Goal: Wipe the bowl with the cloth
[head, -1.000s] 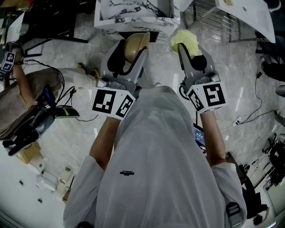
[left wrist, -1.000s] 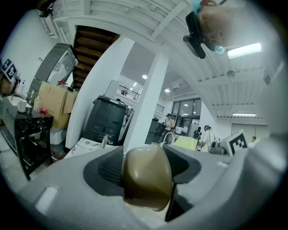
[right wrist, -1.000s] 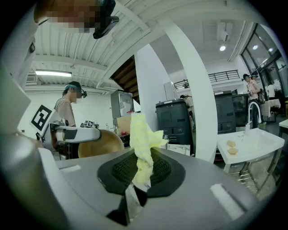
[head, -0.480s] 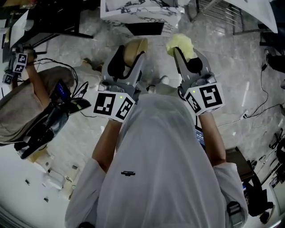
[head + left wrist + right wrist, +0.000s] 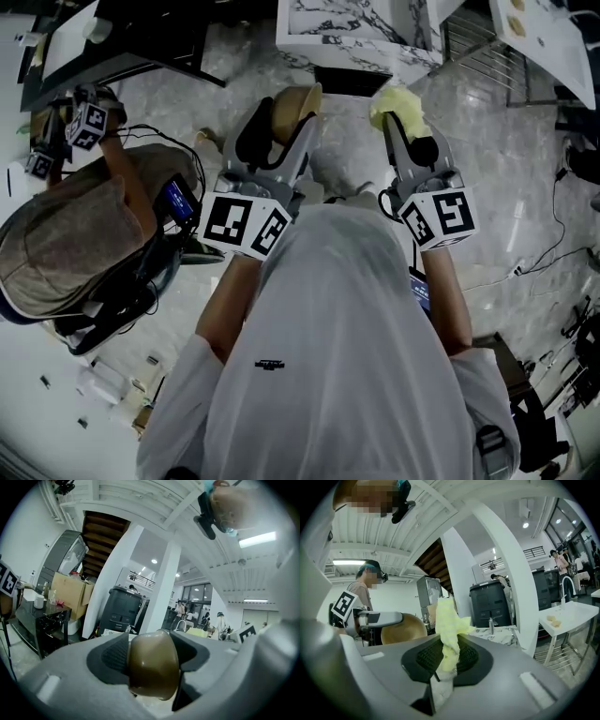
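A brown bowl [image 5: 292, 105] is clamped by its rim in my left gripper [image 5: 286, 127], held up in front of my chest. Seen along the jaws in the left gripper view, the bowl's edge [image 5: 153, 670] fills the gap in the left gripper [image 5: 152, 667]. A yellow cloth [image 5: 399, 101] sticks out of my right gripper [image 5: 405, 122], which is shut on it. In the right gripper view the cloth [image 5: 449, 634] stands up from the right gripper [image 5: 446, 660] and the bowl [image 5: 404, 629] shows to its left. Bowl and cloth are apart.
A marble-topped counter [image 5: 352, 33] lies ahead and a white table [image 5: 553, 33] at upper right. A seated person [image 5: 75, 234] with gripper gear is at the left. Cables [image 5: 525, 258] run over the floor at the right.
My view has shifted so the counter and seated person sit further right and nearer. Both grippers keep their hold and stay about the same distance apart.
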Motion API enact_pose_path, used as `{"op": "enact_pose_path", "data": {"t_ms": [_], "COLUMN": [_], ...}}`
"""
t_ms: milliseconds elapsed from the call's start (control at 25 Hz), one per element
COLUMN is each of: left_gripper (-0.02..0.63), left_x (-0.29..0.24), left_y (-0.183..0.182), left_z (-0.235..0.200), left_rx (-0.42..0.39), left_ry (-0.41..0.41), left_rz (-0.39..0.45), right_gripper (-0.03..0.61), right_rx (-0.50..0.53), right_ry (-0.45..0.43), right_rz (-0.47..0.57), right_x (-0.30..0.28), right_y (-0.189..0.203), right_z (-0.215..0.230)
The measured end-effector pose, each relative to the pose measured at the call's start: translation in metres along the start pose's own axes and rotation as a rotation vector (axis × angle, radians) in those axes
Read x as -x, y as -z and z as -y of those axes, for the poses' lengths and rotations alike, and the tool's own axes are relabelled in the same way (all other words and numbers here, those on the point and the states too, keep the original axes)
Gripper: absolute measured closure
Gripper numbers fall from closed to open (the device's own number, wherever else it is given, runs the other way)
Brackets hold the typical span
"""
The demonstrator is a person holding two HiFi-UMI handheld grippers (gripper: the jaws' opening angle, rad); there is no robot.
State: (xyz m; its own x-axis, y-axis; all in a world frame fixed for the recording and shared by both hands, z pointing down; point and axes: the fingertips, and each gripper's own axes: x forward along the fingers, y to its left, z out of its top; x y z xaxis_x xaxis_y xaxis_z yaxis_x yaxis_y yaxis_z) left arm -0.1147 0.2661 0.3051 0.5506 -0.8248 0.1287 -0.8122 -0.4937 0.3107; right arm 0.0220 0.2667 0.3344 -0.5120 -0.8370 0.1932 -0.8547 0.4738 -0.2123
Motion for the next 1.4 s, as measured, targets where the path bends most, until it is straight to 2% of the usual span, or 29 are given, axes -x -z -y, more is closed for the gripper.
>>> {"op": "enact_pose_path", "data": {"t_ms": [240,520,800,1080,1320,1400], "left_gripper": [0.336,0.336,0.336,0.336,0.336,0.336], "left_x": [0.000,-0.022,-0.088,-0.190,-0.261,-0.277], "left_y": [-0.018,-0.015,-0.017,-0.039,-0.063,-0.066], "left_z": [-0.046,-0.069,-0.085,-0.103,-0.104,-0.108], "left_rx": [-0.003,0.039,0.036,0.013,-0.024,-0.039], "left_ry": [0.047,0.083,0.093,0.098,0.101,0.099], "left_rz": [0.002,-0.035,-0.042,-0.072,-0.066,-0.063], "right_gripper": [0.540,0.538,0.538,0.540,0.537,0.538], "right_rx": [-0.006,-0.025,-0.050,-0.081,-0.003,0.029], "right_ry": [0.052,0.084,0.091,0.095,0.021,0.027], "right_rz": [0.038,0.018,0.003,0.024,0.102,0.103], "right_x": [-0.044,-0.072,-0.116,-0.175,-0.220,-0.235], "right_y": [-0.010,-0.015,-0.013,-0.043,-0.083,-0.089], "right_z": [-0.022,-0.023,0.031,0.100,0.140,0.152]}}
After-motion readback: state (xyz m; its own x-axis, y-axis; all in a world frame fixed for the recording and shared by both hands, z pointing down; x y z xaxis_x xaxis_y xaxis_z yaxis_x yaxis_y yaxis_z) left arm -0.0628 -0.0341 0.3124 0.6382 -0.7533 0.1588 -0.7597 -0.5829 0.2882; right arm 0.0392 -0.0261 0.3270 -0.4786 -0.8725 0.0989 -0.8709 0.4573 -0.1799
